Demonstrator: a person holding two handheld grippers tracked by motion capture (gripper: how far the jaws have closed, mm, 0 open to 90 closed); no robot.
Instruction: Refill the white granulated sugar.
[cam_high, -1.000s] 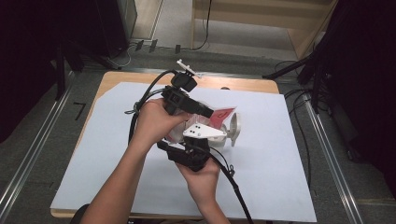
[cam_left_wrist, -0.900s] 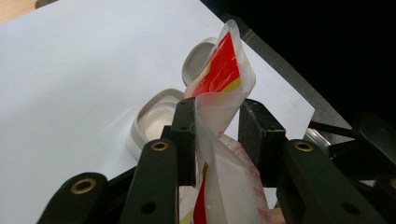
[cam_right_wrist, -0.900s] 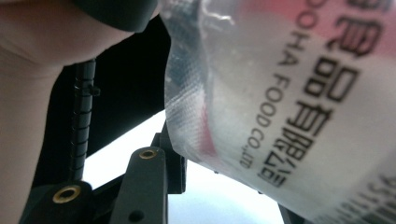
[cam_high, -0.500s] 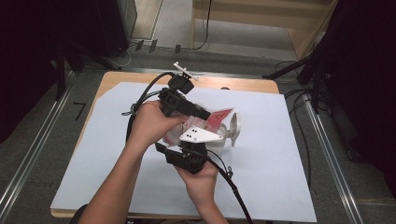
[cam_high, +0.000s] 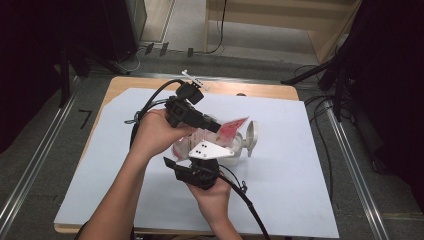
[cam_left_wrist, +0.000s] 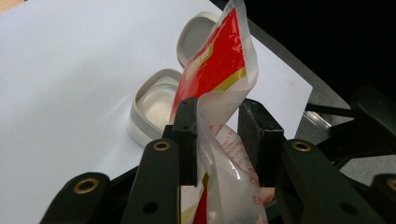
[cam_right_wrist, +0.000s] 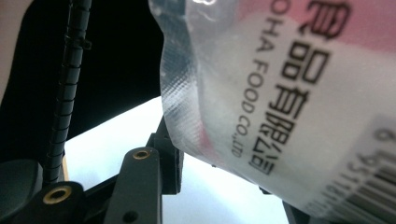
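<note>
Left gripper view, left gripper (cam_left_wrist: 217, 135) clamped on red pouch (cam_left_wrist: 219, 65), open container (cam_left_wrist: 154, 105) beyond, right gripper (cam_high: 200, 167) grip unclear

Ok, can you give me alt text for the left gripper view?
A crinkled red-and-clear plastic food pouch stands between the left gripper's two black jaws. Beyond it, an open grey rounded plastic container with its hinged lid raised sits on the white table sheet.

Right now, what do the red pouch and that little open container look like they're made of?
The pouch looks like thin glossy plastic film: see-through edges, creases, printed red panel. The container looks like matte off-white moulded plastic with a clear inner part, perhaps glass; its lid matches.
</note>
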